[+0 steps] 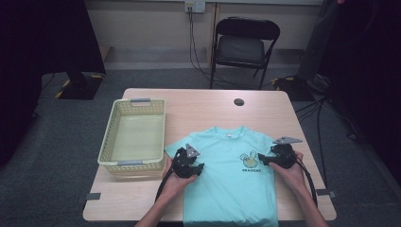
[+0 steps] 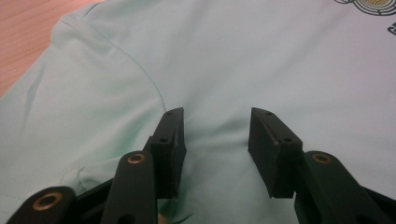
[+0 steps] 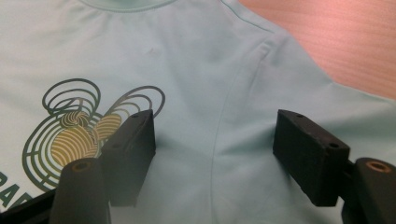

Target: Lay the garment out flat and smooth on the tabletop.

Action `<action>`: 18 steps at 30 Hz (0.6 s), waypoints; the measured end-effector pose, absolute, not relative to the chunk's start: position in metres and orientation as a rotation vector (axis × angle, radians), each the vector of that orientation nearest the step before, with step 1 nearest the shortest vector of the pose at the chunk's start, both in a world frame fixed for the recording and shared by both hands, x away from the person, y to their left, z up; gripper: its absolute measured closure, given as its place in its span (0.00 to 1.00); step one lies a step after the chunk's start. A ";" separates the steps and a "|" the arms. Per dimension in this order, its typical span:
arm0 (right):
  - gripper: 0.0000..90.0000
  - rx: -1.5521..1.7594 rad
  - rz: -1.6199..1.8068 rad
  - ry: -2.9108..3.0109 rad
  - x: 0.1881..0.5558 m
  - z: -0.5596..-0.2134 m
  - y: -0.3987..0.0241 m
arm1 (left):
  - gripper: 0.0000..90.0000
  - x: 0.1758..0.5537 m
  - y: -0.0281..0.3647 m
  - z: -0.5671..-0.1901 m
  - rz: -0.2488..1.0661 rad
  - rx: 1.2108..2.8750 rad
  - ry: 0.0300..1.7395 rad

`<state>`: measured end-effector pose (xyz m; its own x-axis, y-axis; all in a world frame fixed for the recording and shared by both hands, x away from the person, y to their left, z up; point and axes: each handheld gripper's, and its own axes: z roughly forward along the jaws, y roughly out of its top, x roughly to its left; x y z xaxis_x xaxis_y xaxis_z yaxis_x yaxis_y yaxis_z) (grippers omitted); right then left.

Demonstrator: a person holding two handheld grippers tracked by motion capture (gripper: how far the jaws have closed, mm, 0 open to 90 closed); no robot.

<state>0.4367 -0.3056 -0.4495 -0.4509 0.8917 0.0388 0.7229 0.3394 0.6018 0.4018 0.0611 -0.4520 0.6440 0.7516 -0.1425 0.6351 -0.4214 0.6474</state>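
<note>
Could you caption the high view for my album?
Two open claws poised over a mint T-shirt beside a basket.

A T-shirt (image 1: 227, 175) is lying flat on the counter (image 1: 198, 101), a basket (image 1: 134, 137) is sitting just left of it, and a folding chair (image 1: 243, 45) is standing behind.

Two forearms reach in from the near edge, each hand gripping a black two-jaw gripper. The left gripper (image 1: 188, 163) sits left of centre, jaws parted with nothing pinched between them. The right gripper (image 1: 279, 156) sits at the right, angled inward toward the left, jaws spread wide and likewise unclamped.
</note>
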 end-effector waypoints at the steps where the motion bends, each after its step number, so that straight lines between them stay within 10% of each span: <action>1: 0.31 1.447 0.791 2.316 0.440 -0.449 -0.304 | 0.62 0.403 0.061 -0.453 0.231 2.175 1.073; 18: 0.31 1.430 0.854 2.258 0.467 -0.459 -0.305 | 0.55 0.433 0.061 -0.460 0.269 2.151 1.088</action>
